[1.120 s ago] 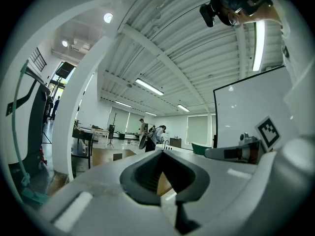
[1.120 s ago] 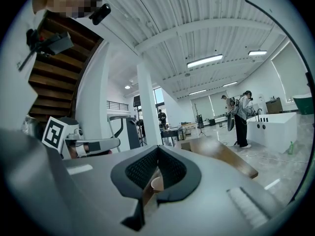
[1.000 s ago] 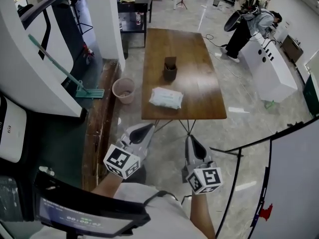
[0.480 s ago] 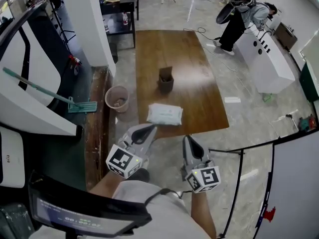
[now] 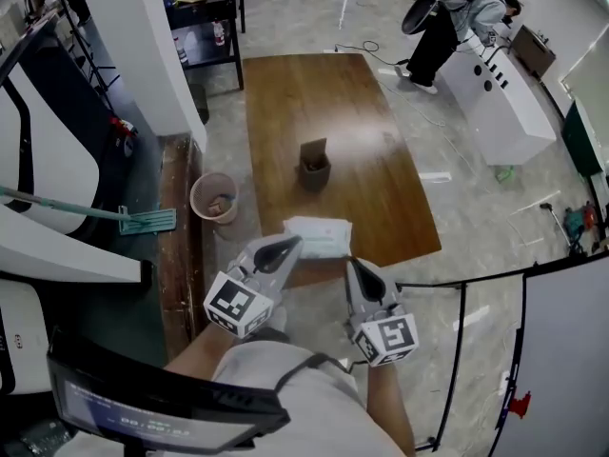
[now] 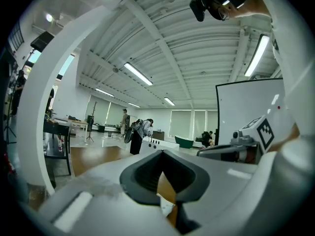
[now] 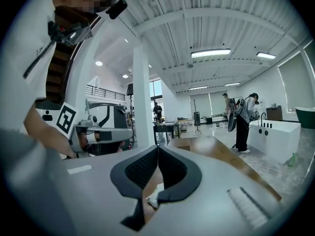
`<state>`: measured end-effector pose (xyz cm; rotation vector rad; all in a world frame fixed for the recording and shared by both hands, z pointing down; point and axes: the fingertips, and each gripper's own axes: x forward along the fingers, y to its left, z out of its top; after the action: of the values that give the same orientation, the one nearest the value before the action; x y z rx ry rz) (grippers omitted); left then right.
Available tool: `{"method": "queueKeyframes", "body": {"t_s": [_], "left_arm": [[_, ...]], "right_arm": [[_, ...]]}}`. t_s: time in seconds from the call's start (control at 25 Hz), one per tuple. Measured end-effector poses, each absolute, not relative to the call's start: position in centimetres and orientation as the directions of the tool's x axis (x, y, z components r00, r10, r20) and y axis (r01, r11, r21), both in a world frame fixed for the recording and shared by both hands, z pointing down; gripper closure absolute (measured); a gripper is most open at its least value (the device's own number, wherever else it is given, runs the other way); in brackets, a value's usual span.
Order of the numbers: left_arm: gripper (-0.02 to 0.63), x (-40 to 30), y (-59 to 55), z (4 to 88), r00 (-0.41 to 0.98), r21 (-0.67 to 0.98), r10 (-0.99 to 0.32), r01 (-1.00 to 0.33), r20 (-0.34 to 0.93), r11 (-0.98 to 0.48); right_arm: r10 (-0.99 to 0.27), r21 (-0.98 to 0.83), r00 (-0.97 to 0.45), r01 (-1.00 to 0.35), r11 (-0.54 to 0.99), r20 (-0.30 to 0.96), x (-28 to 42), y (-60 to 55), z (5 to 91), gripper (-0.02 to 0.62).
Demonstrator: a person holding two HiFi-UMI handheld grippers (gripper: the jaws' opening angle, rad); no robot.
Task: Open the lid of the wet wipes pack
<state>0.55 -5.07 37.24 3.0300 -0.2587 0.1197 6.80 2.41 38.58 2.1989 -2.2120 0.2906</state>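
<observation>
Wet wipes pack [image 5: 319,237] lies flat on the wooden table [image 5: 314,103], close to the near short edge and about midway along it.

Head view: a brown container [image 5: 315,165] stands near the table's centre, well apart from the pack. The left gripper [image 5: 285,246] and right gripper [image 5: 356,265] are held side by side at the near edge, both pointing toward the pack. The left tip overlaps the pack's near left corner; contact cannot be determined. A pink bucket [image 5: 214,198] stands on the floor beside the table's left long edge.

Left gripper view: the jaws are pressed together at the tips, with nothing between them. Part of the white pack shows through the gap below the tips.

Right gripper view: the jaws are pressed together and empty. The pack shows below them, on the table.
</observation>
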Motion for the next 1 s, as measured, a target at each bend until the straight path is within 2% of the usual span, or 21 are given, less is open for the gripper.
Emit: {"method": "queueKeyframes", "body": {"t_s": [0.52,0.68,1.0], "left_arm": [[0.6,1.3,-8.7,40.0,0.983,0.126,-0.139,-0.153,0.12,-0.98],[0.6,1.8,-9.2,40.5,0.98,0.141,-0.139,-0.158,0.14,-0.977],[0.6,2.3,-10.1,45.1,0.948,0.132,-0.184,-0.224,0.258,-0.966]], "right_arm": [[-0.987,-0.132,-0.023,-0.991,0.002,0.159,7.9,-1.8,40.5,0.584],[-0.98,-0.105,-0.069,-0.993,0.05,0.185,8.3,-3.4,41.0,0.584],[-0.917,-0.007,-0.215,-0.974,0.226,0.336,8.6,-6.3,46.1,0.583]]}}
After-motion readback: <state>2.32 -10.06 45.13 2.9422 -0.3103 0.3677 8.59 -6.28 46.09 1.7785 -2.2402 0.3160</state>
